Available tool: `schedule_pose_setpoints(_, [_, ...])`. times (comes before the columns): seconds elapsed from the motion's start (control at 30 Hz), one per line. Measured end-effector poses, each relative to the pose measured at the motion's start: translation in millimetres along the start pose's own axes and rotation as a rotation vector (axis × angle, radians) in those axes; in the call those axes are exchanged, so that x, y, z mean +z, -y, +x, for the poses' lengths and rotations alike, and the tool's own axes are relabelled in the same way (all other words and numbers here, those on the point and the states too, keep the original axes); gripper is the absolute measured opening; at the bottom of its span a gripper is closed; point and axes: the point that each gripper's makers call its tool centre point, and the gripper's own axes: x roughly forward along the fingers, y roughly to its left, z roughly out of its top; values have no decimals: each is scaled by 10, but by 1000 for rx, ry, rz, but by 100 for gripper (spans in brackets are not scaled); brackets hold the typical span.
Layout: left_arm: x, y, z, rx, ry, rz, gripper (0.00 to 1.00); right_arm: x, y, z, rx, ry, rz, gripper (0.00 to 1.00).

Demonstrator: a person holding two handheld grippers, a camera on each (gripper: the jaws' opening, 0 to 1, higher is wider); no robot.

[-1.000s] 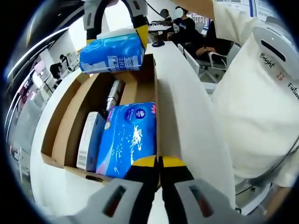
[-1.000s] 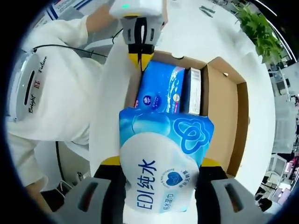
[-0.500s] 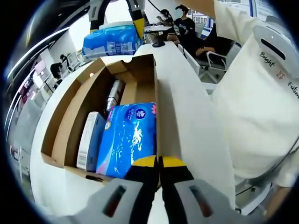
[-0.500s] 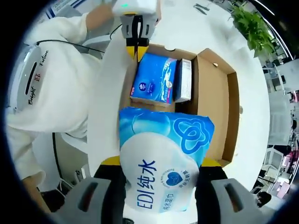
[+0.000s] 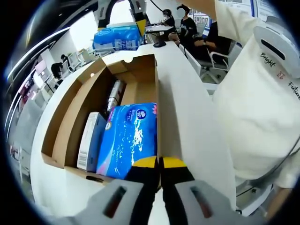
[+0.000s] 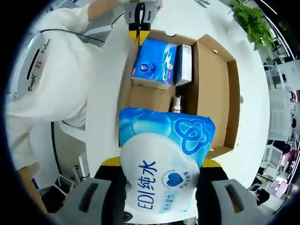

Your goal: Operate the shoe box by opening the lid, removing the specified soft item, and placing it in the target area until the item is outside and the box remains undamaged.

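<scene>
Between the right hand-held gripper's [image 6: 161,176] jaws, wet-wipes pack [image 6: 164,164] clamped, long axis forward, shoe box [image 6: 234,93] beyond; left hand-held gripper [image 5: 159,164] closed on box wall.

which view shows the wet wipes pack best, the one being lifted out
The right gripper view: the wet wipes pack sits large between the right gripper's jaws, its blue and white printed face readable, above the open shoe box. The left gripper view shows the pack small and far, held beyond the box's far end.
</scene>
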Motion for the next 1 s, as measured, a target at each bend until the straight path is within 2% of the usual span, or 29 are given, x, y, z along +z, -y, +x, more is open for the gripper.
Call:
schedule_pose_setpoints(0.07, [-1,0,0,-1,-1,-2,1,-55,-8,2,1,13,80,58])
schedule_pose_setpoints(0.17, [0,1,0,1,-1,2,1,-158,2,7,-9,5,47,58])
schedule_pose_setpoints(0.23, [0,2,0,4,0,7,1,-232,23,15,-14,-3,73,58])
schedule_pose_setpoints(0.37, [0,1,-1,4,-2,3,1,-320,-16,38,-11,-22,65,58])
schedule_pose_setpoints(0.5, [1,0,-2,4,-1,5,1,-369,-13,44,-26,-12,66,58])
schedule_pose_setpoints(1.0, [3,-7,-1,3,-2,4,1,-678,-53,150,2,-48,92,58])
